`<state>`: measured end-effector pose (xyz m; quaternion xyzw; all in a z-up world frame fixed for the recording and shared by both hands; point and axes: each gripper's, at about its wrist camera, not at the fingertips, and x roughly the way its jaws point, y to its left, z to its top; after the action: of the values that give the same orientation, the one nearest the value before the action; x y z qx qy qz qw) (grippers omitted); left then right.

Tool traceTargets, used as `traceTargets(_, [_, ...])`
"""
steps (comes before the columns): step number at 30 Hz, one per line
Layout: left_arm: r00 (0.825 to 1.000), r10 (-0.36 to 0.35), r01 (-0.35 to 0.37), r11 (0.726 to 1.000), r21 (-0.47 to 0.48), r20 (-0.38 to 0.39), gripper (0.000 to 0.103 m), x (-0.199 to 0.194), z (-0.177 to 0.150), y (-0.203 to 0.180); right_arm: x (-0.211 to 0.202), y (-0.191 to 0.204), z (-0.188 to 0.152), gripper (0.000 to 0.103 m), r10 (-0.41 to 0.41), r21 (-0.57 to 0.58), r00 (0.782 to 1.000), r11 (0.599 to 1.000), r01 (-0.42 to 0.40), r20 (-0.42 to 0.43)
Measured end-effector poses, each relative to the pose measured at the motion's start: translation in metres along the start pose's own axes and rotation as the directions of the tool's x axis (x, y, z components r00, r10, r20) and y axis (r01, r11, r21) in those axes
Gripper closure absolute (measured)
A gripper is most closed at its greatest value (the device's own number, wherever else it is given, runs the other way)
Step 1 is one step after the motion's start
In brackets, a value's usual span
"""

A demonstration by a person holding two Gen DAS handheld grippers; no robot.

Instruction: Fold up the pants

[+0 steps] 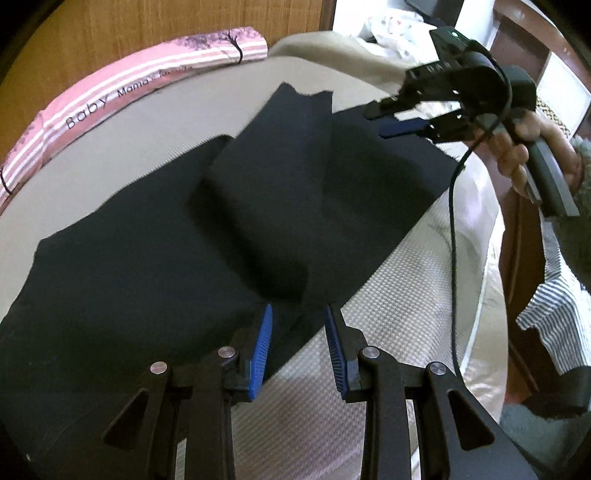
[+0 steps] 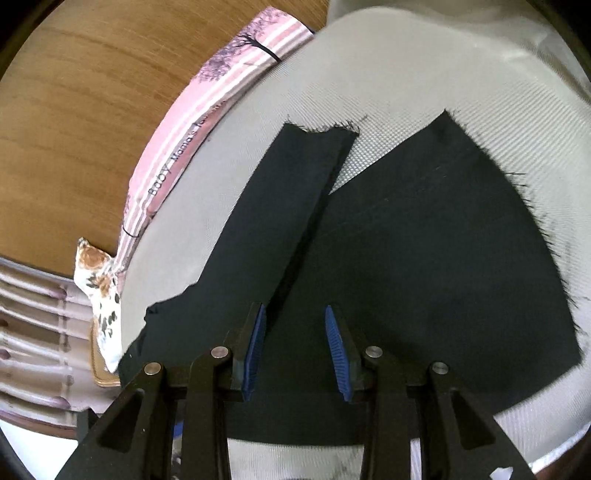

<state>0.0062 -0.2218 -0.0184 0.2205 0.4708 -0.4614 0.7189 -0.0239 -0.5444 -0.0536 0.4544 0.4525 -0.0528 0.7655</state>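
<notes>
Black pants (image 1: 221, 221) lie spread on a beige mattress (image 1: 147, 122). One part is folded over the middle, and a narrow leg (image 2: 295, 184) with a frayed end points to the far side. My left gripper (image 1: 297, 310) hovers over the near edge of the pants, blue pads apart and nothing pinched. My right gripper (image 1: 375, 123), held by a person's hand (image 1: 524, 147), is at the far right corner of the pants. In its own view the right gripper (image 2: 294, 308) hangs open above the flat black pants (image 2: 424, 240).
A pink striped bumper (image 1: 147, 81) printed "Baby" lines the far edge of the mattress against a wooden board (image 1: 110, 29). A floral cushion (image 2: 99, 280) sits at the left. A black cable (image 1: 452, 221) hangs from the right gripper, with striped cloth (image 1: 554, 325) to its right.
</notes>
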Motion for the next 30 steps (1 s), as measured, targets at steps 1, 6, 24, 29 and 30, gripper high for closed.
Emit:
traceTargets(1, [1.000,0.003,-0.003,1.000,0.003,-0.004,0.072,0.005,0.001,-0.002,0.004,-0.004,0.005,0.071,0.012,0.012,1.000,1.000,-0.012,0.002])
traceTargets(6, [0.999,0.036,-0.036,0.999,0.007,0.003,0.073,0.015,0.001,-0.003,0.014,-0.016,0.034,0.071,0.027,0.034,0.999,0.999,-0.029,0.043])
traceTargets(24, [1.000,0.001,-0.001,0.998,-0.067,-0.002,0.087,0.021,0.003,0.013,0.045,-0.030,0.108,0.091,0.009,0.113,0.995,0.993,-0.021,0.102])
traceTargets(29, [1.000,0.000,0.000,0.998,-0.069,-0.003,0.087,0.020,0.003,0.013,0.029,-0.013,0.107,0.094,-0.025,0.059,0.991,0.998,0.017,0.131])
traceTargets(30, [1.000,0.001,-0.001,0.998,-0.070,-0.002,0.087,0.020,0.003,0.013,0.024,-0.008,0.106,0.094,-0.044,0.038,0.989,0.998,0.040,0.140])
